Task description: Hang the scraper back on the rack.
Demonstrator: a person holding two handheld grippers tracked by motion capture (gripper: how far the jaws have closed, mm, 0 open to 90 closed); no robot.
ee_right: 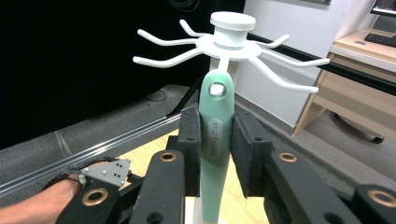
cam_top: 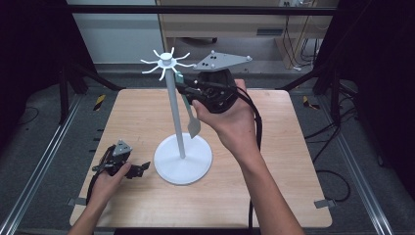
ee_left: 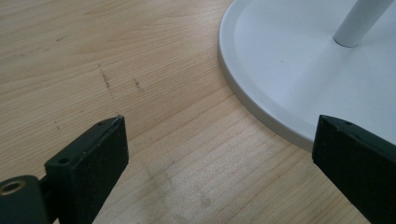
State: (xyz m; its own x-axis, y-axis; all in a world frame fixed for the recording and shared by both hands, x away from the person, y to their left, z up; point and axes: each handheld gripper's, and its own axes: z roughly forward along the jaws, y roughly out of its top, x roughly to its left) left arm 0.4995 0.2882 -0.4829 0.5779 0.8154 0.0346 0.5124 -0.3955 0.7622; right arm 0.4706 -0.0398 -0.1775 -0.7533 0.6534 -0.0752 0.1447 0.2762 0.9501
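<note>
Dark-curtained lab bay, floor rails either side; a pale wood counter (cam_top: pixel 274 196) carries everything. Largest item: a white hook stand (cam_top: pixel 174 98), round base at centre, post upright, crown of hooks at the counter's 12 o'clock. Right claw (ee_right: pixel 215 140), raised in the person's right hand at about 1 o'clock from the post, is clamped on the handle of a mint-green spatula (ee_right: pixel 215 135); in the right gripper view the hanging hole at the handle's top sits on or just at a hook tip under the crown, exact seating unclear. In the high view the blade hangs down beside the post. Left claw (ee_left: pixel 219 154) rests low at 9 o'clock from the base, jaws wide, nothing between them. Judgement: spatula is light, handle stiff and smooth, likely slippery; blade probably flexible. Best grip is mid-handle, below the hole, as now.
</note>
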